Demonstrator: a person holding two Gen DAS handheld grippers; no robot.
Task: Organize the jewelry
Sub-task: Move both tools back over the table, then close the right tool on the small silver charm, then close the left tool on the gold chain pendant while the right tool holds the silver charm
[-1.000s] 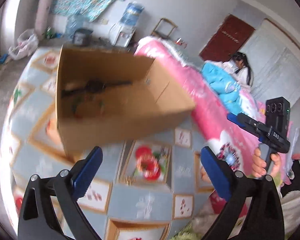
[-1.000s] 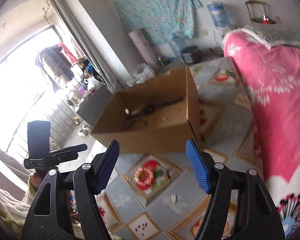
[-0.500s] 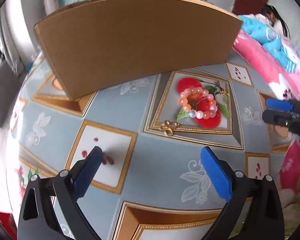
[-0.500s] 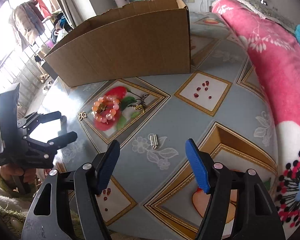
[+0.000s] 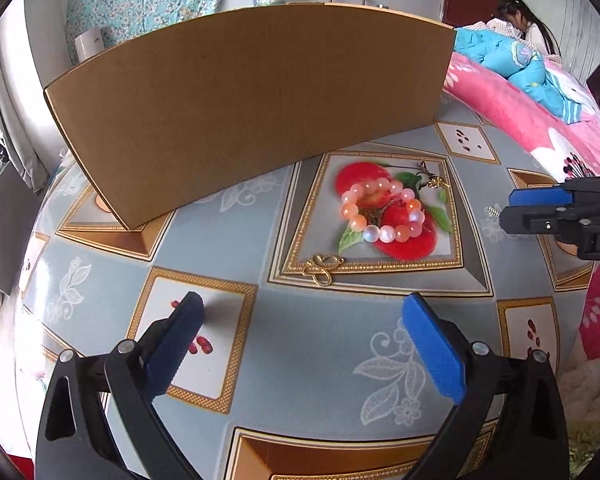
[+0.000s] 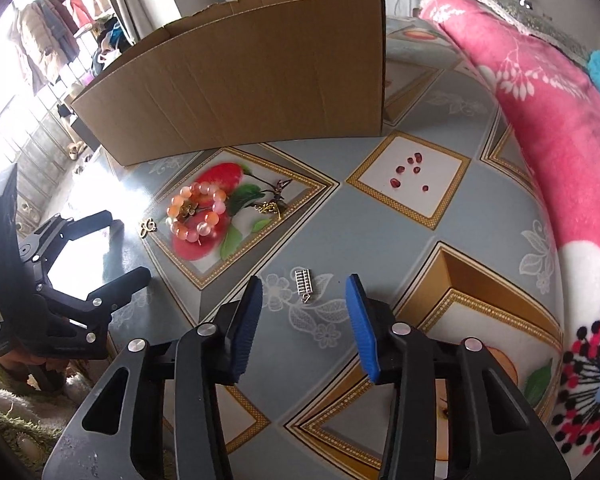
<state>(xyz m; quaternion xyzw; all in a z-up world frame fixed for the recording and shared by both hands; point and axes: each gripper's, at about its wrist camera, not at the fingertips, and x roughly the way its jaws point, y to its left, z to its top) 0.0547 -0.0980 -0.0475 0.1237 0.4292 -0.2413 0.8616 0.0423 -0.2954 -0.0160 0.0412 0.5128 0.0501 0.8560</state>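
Note:
A pink-and-orange bead bracelet (image 5: 384,211) lies on the patterned tabletop, also in the right wrist view (image 6: 198,211). A gold butterfly brooch (image 5: 323,268) lies just in front of it (image 6: 147,227). A small gold charm (image 5: 436,182) lies behind the bracelet (image 6: 271,207). A small silver ladder-shaped charm (image 6: 304,284) lies right before my right gripper (image 6: 304,316), which is open and empty. My left gripper (image 5: 300,344) is open and empty, just short of the brooch.
A brown cardboard box (image 5: 252,104) stands behind the jewelry (image 6: 260,76). A pink blanket (image 6: 548,128) borders the table on the right. A person sits on the bed at the far right (image 5: 528,28). The table's edge curves near both grippers.
Both grippers have dropped from high above the box down close to the tabletop. The right gripper has narrowed somewhat and come up to the silver charm. The jewelry has not moved.

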